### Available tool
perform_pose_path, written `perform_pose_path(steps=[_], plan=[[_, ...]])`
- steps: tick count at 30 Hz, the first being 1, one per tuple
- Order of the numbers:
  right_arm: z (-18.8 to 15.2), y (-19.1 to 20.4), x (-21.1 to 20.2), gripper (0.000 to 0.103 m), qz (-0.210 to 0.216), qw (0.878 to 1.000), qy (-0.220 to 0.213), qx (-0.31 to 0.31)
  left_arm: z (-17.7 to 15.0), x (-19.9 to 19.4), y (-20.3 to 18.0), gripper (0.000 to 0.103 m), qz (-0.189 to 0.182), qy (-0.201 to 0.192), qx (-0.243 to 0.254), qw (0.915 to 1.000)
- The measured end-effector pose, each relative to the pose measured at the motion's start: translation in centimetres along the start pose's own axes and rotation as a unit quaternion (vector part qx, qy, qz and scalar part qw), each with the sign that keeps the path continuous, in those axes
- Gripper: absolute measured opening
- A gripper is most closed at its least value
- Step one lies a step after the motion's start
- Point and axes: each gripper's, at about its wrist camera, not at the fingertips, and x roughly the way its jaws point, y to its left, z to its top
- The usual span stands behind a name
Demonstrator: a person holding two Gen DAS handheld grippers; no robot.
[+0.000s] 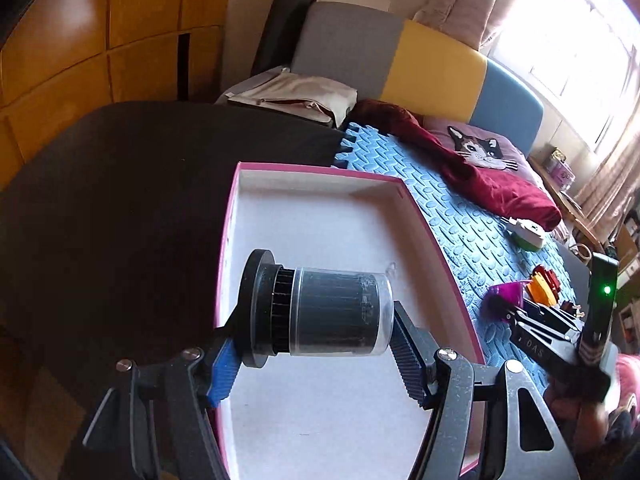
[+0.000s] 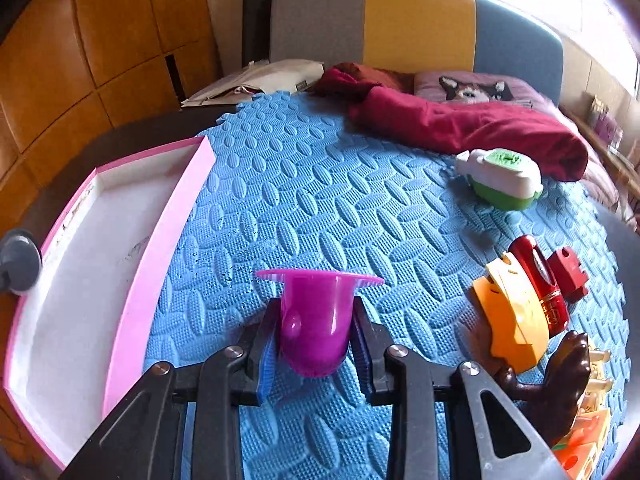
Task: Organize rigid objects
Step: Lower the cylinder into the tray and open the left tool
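My left gripper is shut on a black ribbed cylinder with a clear cap. It holds the cylinder sideways, above the white floor of a pink-rimmed box. The cylinder's end also shows at the left edge of the right wrist view, over the same pink box. My right gripper is shut on a purple plastic cup with its rim facing away, low over the blue foam mat. In the left wrist view the right gripper and the purple cup are at the far right.
On the mat to the right lie a green-and-white toy boat, an orange toy, a red toy and a brown figure. A dark red cloth and a cat pillow lie at the back. A dark mat lies left of the box.
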Motion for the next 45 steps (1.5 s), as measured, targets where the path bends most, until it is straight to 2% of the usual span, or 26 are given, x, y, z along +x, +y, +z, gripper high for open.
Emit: perform_pose_path(steps=[3,6,12,22,25,28,29,31,32,36,45], plan=[[0.1,-0.4,0.1,0.032,0.010,1.000,-0.001,0.013,-0.3,0.2,-0.1,0.067,0.008,0.003,0.007,0.9999],[0.0,-0.2,0.0,0.032,0.003,1.000,-0.003,0.008,-0.3,0.7,-0.7,0.067,0.004,0.012,0.014,0.9998],[-0.1,-0.2,0.0,0.032,0.003,1.000,-0.005,0.008,2.3,2.4,-2.5,0.067,-0.009,0.011,0.018,0.9997],[-0.1,-0.1,-0.1,0.032,0.001,1.000,-0.006,0.007,7.8,8.9,-5.3,0.067,0.006,0.018,0.034,0.9993],[-0.1,-0.1,-0.1,0.032,0.001,1.000,-0.006,0.007,8.5,11.2,-5.9,0.068,0.032,0.022,0.048,0.9981],[-0.1,0.1,-0.1,0.032,-0.002,1.000,-0.006,0.005,8.3,12.4,-6.0,0.069,0.036,0.035,0.053,0.9973],[-0.1,0.1,-0.1,0.032,-0.001,1.000,-0.006,0.006,8.0,12.4,-5.9,0.070,0.039,0.035,0.057,0.9970],[-0.1,0.1,-0.1,0.032,-0.001,1.000,-0.006,0.005,7.4,11.8,-5.8,0.083,0.047,0.026,0.061,0.9967],[-0.1,0.1,-0.1,0.032,-0.002,1.000,-0.006,0.005,7.0,11.1,-5.7,0.084,0.048,0.020,0.060,0.9968],[-0.1,0.2,-0.1,0.032,-0.005,1.000,-0.006,0.004,5.0,8.2,-5.1,0.083,0.049,0.001,0.060,0.9970],[-0.1,0.6,-0.1,0.032,-0.021,1.000,-0.008,-0.008,-0.2,2.0,-3.5,0.083,0.057,-0.015,0.041,0.9974]])
